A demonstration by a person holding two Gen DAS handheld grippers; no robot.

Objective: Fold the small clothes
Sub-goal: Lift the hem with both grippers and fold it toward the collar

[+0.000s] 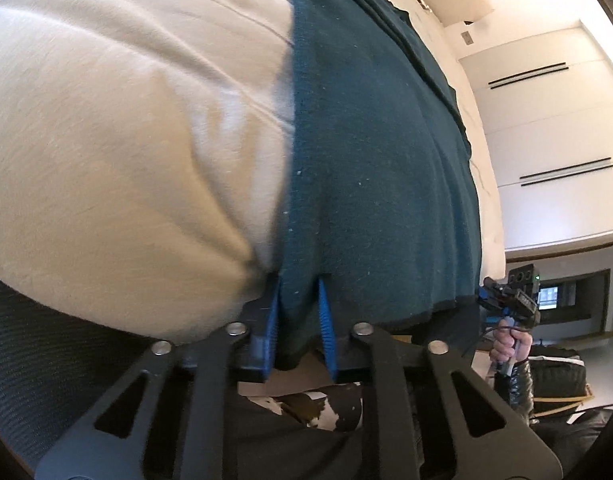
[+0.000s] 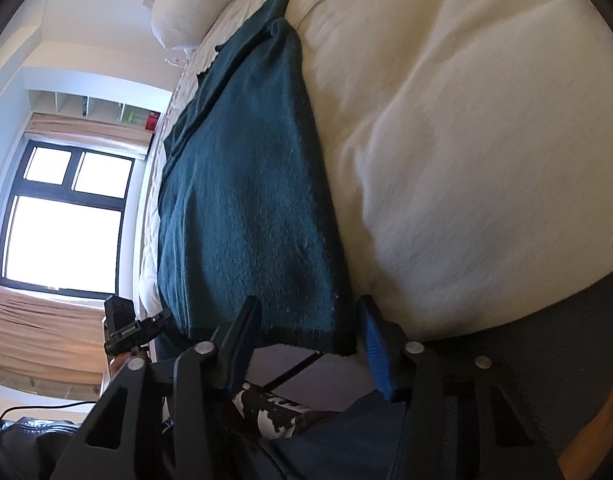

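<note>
A dark teal knit garment lies spread on a cream bed cover; it also shows in the right wrist view. My left gripper has its blue-padded fingers pinched on the garment's near hem corner. My right gripper is open, its fingers standing either side of the other hem corner, which has a dark edge band. The right gripper with the hand holding it shows in the left wrist view. The left gripper shows in the right wrist view.
A cream pillow lies at the head of the bed. A window with beige blinds is on the far wall. A white wardrobe stands beside the bed. The bed's dark base runs below the cover.
</note>
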